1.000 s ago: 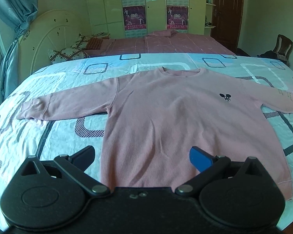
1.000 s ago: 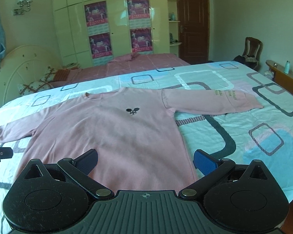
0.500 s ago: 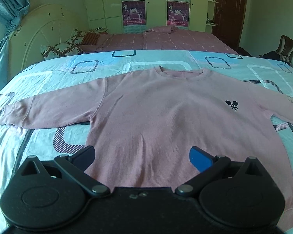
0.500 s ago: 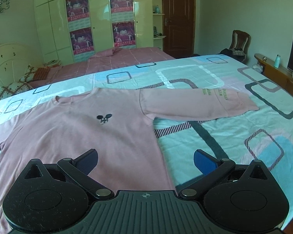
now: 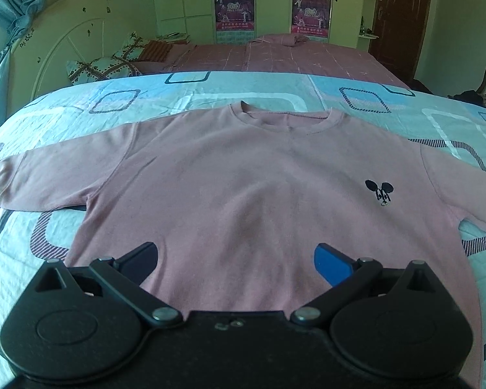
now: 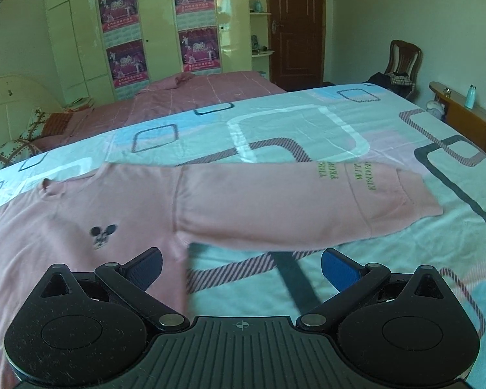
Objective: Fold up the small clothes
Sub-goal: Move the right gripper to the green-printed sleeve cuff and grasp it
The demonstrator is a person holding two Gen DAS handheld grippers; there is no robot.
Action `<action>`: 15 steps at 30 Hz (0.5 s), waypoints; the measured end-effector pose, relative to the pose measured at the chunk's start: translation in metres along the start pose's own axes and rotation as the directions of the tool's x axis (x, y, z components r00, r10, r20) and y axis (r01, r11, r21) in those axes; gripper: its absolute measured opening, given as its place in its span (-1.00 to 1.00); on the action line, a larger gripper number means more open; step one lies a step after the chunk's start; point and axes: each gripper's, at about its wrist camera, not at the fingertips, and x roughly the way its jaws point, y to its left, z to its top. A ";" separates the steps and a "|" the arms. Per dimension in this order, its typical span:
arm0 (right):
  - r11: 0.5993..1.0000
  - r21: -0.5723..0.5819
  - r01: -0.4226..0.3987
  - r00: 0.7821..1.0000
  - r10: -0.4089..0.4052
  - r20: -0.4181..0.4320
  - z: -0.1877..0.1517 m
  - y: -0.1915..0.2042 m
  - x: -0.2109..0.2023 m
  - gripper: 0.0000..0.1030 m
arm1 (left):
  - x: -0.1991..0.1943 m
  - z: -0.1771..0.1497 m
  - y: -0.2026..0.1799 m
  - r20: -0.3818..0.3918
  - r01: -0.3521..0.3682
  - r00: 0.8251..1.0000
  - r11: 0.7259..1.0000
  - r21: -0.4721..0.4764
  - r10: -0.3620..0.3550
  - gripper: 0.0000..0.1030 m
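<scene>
A bed with a pale blue sheet printed in rounded squares carries everything here. Spread flat on it, front up, lies a pink sweatshirt, its collar toward the far edge of the bed and both sleeves stretched out to the sides. The sleeve with green lettering lies straight on the sheet, away from the sweatshirt's body. On the sweatshirt's chest is a small dark mouse-head emblem. The left gripper hangs over the sweatshirt's lower body, jaws spread wide and holding nothing. The right gripper sits over the sweatshirt's side seam below the lettered sleeve, jaws likewise wide apart and empty.
</scene>
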 end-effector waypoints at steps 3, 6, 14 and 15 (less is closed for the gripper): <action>1.000 0.003 0.018 1.000 -0.018 -0.004 0.009 -0.018 0.016 1.00 | 0.008 0.000 -0.015 -0.007 0.001 1.000 1.000 -0.002 -0.001 0.98; 1.000 0.008 0.030 1.000 -0.030 -0.005 0.015 -0.033 0.029 1.00 | 0.015 0.000 -0.027 -0.011 0.000 1.000 1.000 0.010 0.000 0.98; 0.996 0.009 0.088 0.996 -0.087 -0.014 0.025 -0.065 0.062 1.00 | 0.031 0.011 -0.048 -0.014 -0.011 1.000 1.000 0.024 0.011 0.98; 0.996 0.013 0.092 0.996 -0.092 -0.018 0.026 -0.069 0.066 1.00 | 0.032 0.013 -0.051 -0.014 -0.012 1.000 1.000 0.025 0.013 0.98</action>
